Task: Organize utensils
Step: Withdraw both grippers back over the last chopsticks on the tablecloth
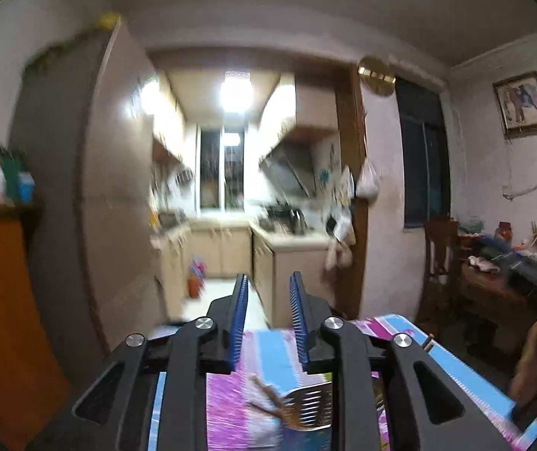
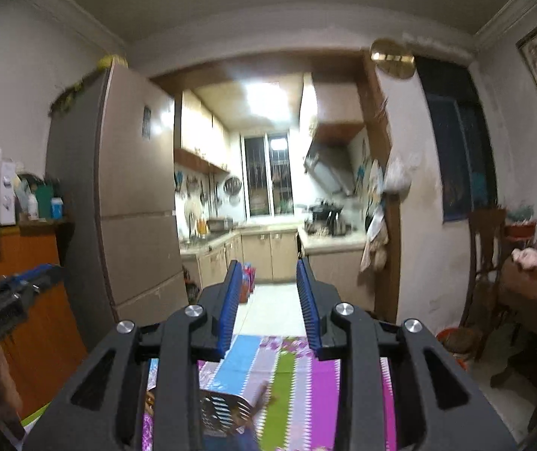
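Steel slotted spatula [image 1: 308,404] lies loose on our striped table [image 1: 268,353], untouched. Left hand-held gripper [image 1: 268,285] and right hand-held gripper [image 2: 268,272] hover spread and empty; we judge organizing barely begun.

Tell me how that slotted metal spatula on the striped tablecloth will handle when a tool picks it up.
The slotted spatula looks like thin metal, so probably stiff and fairly light. Its shiny blade may slip between the pads. It appears to lie flat on the tablecloth, so it is unlikely to roll, but hard to get under. Both the left tool and right tool are open above it.
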The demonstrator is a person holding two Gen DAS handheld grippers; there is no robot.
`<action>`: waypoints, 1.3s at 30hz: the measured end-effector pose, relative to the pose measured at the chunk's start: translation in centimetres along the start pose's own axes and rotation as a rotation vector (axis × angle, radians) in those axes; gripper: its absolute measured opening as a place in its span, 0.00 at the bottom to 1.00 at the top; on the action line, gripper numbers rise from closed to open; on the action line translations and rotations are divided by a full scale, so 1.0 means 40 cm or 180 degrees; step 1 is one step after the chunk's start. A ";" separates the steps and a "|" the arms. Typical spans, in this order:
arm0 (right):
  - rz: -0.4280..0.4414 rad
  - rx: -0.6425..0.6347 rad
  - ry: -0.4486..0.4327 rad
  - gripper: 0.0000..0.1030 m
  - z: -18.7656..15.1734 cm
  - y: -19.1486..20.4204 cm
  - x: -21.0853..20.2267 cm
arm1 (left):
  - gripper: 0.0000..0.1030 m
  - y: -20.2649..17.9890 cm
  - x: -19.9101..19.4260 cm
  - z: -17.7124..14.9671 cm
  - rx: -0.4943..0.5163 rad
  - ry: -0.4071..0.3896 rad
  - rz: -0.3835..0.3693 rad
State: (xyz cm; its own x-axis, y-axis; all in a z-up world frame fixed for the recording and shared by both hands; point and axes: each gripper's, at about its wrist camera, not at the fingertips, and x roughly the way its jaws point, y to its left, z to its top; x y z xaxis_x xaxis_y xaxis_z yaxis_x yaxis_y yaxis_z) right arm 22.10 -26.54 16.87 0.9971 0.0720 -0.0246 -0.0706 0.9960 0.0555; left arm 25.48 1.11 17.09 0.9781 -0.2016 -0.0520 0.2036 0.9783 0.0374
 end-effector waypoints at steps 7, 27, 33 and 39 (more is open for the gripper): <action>-0.0350 -0.0451 0.0232 0.53 -0.077 -0.151 -0.386 | 0.25 -0.014 -0.330 -0.150 0.0679 0.0384 -0.0140; -0.0748 -0.0204 0.1827 0.55 -0.672 -0.044 -0.659 | 0.36 -0.143 -0.587 -0.704 0.0499 0.1690 -0.0332; -0.0826 -0.0464 0.1775 0.46 -0.683 -0.001 -0.652 | 0.29 -0.155 -0.570 -0.725 0.0493 0.1669 -0.0351; -0.0852 -0.0366 0.1817 0.26 -0.705 -0.015 -0.621 | 0.17 -0.156 -0.565 -0.731 0.0444 0.1609 -0.0377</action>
State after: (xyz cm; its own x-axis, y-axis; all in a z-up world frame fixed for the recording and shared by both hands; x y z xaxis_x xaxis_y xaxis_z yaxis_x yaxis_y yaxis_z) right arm -3.44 -27.40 -10.69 0.8108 -0.1943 -0.5521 0.1444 0.9805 -0.1330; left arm 0.84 0.95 -11.15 0.8122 -0.2287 -0.5367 0.3488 0.9278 0.1326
